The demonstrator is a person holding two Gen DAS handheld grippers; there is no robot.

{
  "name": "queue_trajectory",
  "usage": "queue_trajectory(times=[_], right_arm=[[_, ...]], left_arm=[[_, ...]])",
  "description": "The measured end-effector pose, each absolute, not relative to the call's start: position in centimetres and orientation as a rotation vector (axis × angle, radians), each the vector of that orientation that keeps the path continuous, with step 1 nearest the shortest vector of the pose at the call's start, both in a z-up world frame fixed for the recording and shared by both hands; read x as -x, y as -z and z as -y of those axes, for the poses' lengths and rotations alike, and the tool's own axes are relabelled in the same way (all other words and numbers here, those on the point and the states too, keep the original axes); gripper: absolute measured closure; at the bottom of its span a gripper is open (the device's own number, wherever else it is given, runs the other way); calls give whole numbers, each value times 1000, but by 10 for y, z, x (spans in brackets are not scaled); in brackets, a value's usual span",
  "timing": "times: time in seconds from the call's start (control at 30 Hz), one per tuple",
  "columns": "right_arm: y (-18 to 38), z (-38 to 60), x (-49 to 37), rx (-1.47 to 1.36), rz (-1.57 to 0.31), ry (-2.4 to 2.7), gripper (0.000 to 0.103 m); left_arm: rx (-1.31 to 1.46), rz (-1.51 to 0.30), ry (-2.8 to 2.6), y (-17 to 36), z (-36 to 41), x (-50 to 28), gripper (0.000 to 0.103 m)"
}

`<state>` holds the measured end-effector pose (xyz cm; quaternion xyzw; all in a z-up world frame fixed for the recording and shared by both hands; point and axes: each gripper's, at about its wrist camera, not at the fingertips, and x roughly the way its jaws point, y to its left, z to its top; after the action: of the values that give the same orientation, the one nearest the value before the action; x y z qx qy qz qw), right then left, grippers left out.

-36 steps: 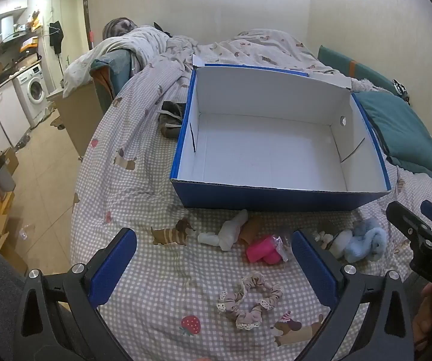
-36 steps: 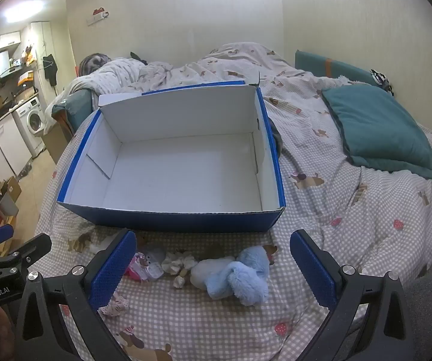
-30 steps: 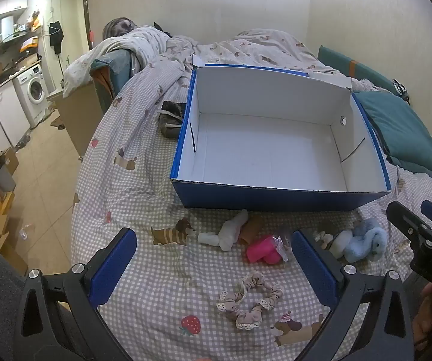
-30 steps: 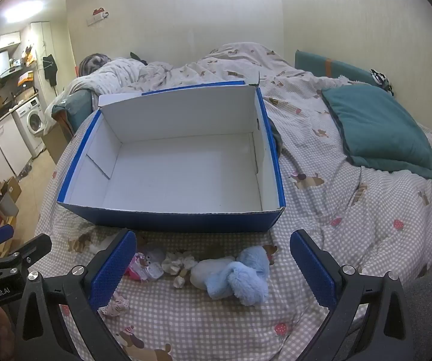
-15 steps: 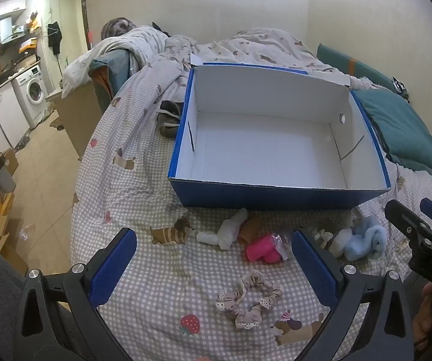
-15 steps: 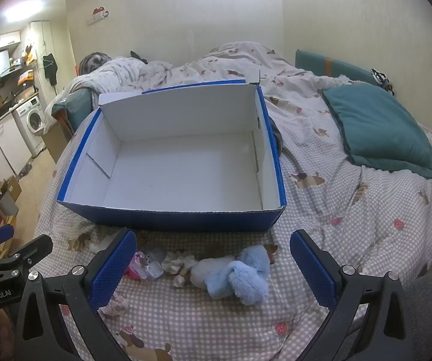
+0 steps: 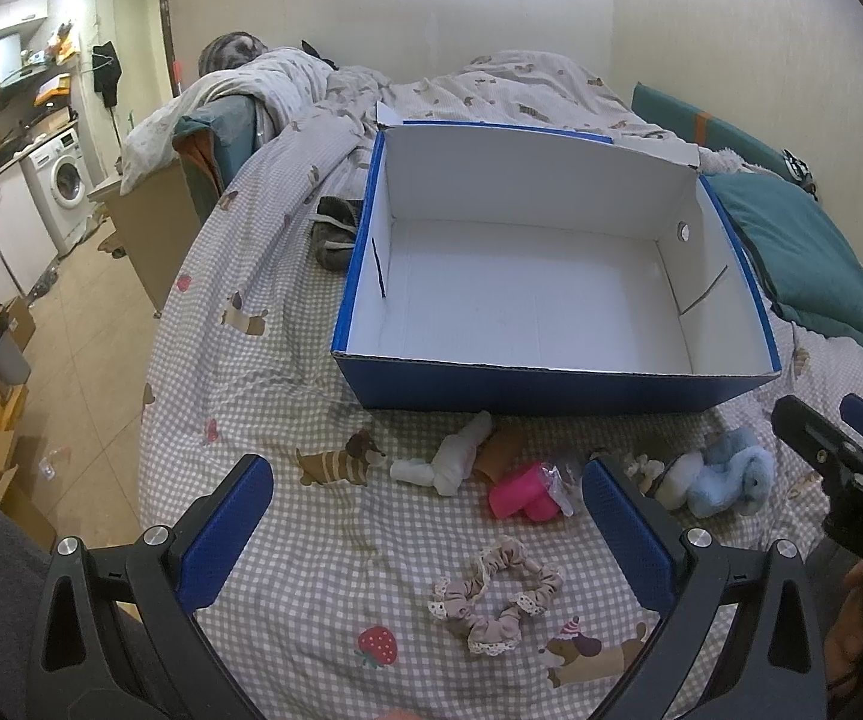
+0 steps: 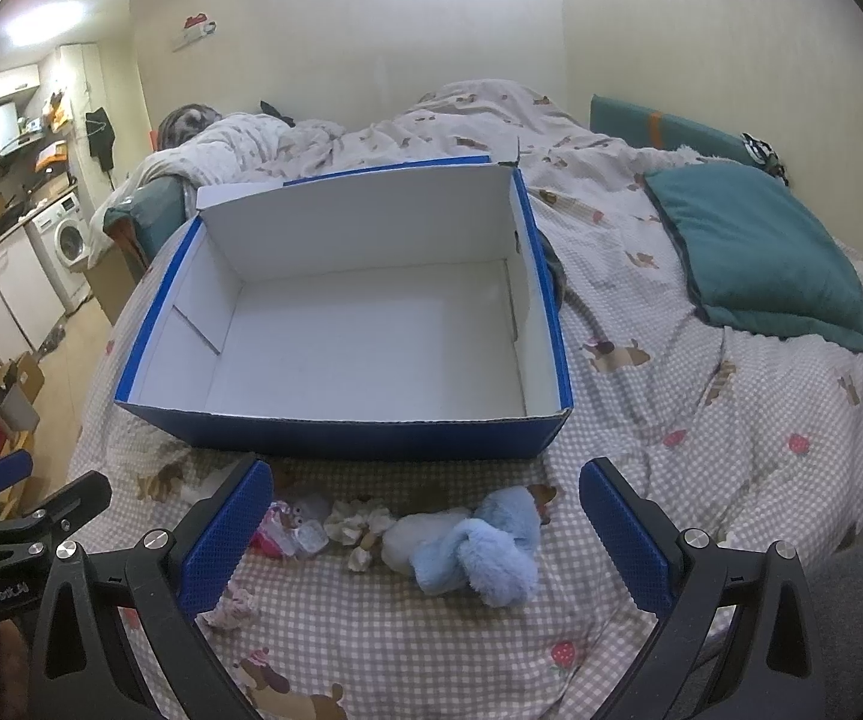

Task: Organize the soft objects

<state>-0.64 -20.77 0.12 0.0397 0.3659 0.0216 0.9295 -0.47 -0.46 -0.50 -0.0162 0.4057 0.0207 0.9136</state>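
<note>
Left wrist view: left gripper [image 7: 425,507] jaws wide apart, holding nothing. Blue box [image 7: 551,399] sits on checked bedspread [image 7: 323,564]; white sock [image 7: 458,461], pink roll [image 7: 520,498], frilled scrunchie [image 7: 496,591] and blue plush [image 7: 725,474] lie in front of it. Lettering partly legible: "DAS".

Right wrist view: right gripper [image 8: 425,513] jaws spread, empty, above blue plush [image 8: 479,546]. Left tool reads "GenRoboLAI", uncertain.

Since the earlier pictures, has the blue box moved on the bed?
No. The blue box keeps the same place against the green pillow; the tiny shift in the left view looks like camera motion.
</note>
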Motion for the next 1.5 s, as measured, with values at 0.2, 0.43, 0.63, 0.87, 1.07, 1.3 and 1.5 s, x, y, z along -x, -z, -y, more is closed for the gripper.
queue_trajectory(times=[0.2,0.43,0.63,0.87,1.07,1.3,1.5], right_arm=[[-8,221,-5,-135,-807,-69,0],[2,243,-34,-153,-961,-63,0],[16,262,-45,-218,-988,-15,0],[30,262,-49,-259,-1021,-30,0],[21,263,-45,-261,-958,-8,0],[27,268,-48,-290,-990,-1,0],[32,271,-51,-320,-1015,6,0]], left_arm=[[27,-884,-84,10,-3,-2,0],[41,-974,-134,22,-15,-13,0],[41,-1046,-153,34,-18,-21,0],[61,-1101,-168,34,-21,-38,0],[115,-1244,-123,59,-24,-62,0],[238,-1413,18,94,-12,-61,20],[134,-1499,106,117,19,-63,20]])
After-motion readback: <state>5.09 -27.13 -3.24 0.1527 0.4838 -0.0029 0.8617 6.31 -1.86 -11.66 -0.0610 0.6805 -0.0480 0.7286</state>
